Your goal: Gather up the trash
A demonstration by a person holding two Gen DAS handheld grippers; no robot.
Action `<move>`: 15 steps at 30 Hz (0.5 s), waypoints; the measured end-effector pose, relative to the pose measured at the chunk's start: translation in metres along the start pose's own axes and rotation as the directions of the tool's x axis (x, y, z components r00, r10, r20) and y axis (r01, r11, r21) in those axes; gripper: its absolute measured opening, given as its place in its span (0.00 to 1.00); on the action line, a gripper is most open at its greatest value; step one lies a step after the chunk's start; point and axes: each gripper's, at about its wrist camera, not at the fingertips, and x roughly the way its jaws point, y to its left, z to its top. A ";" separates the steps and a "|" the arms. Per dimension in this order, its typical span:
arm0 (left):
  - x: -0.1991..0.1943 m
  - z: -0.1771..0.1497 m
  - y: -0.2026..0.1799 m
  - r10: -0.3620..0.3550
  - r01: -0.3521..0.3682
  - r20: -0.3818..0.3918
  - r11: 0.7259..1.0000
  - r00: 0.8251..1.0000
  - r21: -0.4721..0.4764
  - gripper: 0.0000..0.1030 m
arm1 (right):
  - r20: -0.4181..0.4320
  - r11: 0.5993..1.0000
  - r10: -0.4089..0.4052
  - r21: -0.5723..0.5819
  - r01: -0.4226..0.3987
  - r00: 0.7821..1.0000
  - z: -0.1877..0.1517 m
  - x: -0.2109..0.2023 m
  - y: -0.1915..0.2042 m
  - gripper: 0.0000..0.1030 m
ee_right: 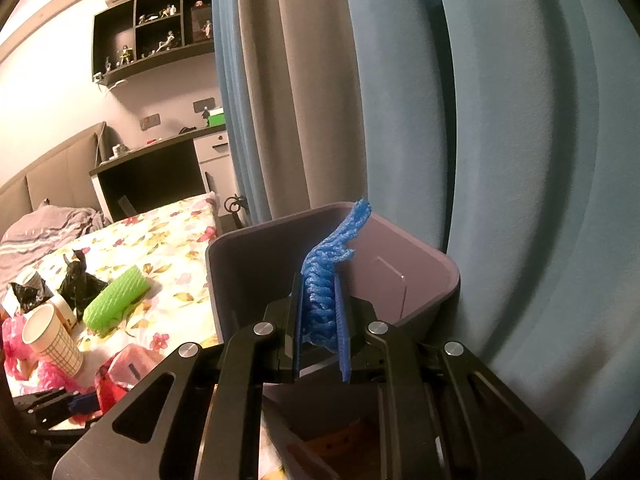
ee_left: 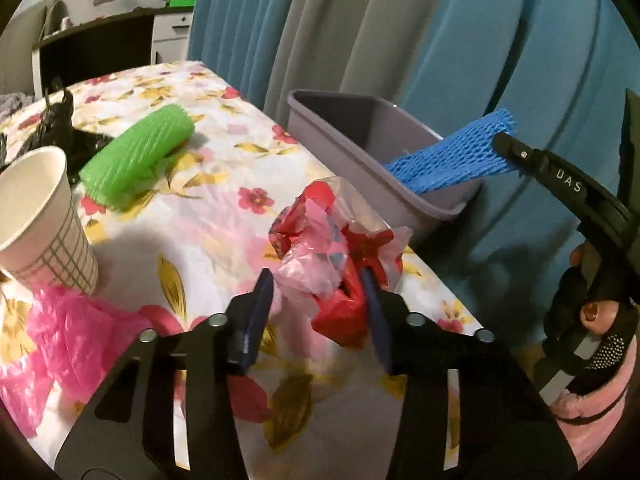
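Note:
My right gripper [ee_right: 318, 300] is shut on a blue foam net [ee_right: 326, 280] and holds it over the open purple bin [ee_right: 420, 280]. In the left wrist view the net [ee_left: 448, 158] hangs across the bin's [ee_left: 352, 132] near corner. My left gripper [ee_left: 316, 300] is open around a crumpled red and clear plastic wrapper [ee_left: 332, 248] lying on the floral table [ee_left: 216, 216]; its right finger touches the wrapper. A green foam net [ee_left: 138, 152], a paper cup [ee_left: 40, 216], a pink plastic bag [ee_left: 68, 332] and a black bag [ee_left: 60, 128] lie on the table.
The bin stands off the table's right edge against blue and grey curtains [ee_left: 400, 32]. A desk [ee_right: 160, 168] and shelves [ee_right: 156, 32] are at the back left. A bed with a grey blanket [ee_right: 44, 228] is at far left.

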 end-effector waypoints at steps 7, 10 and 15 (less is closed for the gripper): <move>-0.012 0.013 -0.014 0.016 -0.020 0.074 0.999 0.997 0.045 0.17 | 0.008 1.000 -0.004 0.000 0.004 1.000 0.002 0.002 -0.002 0.15; -0.024 0.037 -0.022 0.007 -0.013 0.143 0.999 0.990 0.040 0.17 | 0.017 1.000 -0.015 0.001 0.015 1.000 0.006 0.004 -0.004 0.15; -0.012 0.086 -0.043 -0.007 -0.002 0.203 0.999 0.979 0.041 0.18 | 0.013 1.000 -0.029 0.005 0.029 0.999 0.007 0.010 -0.008 0.15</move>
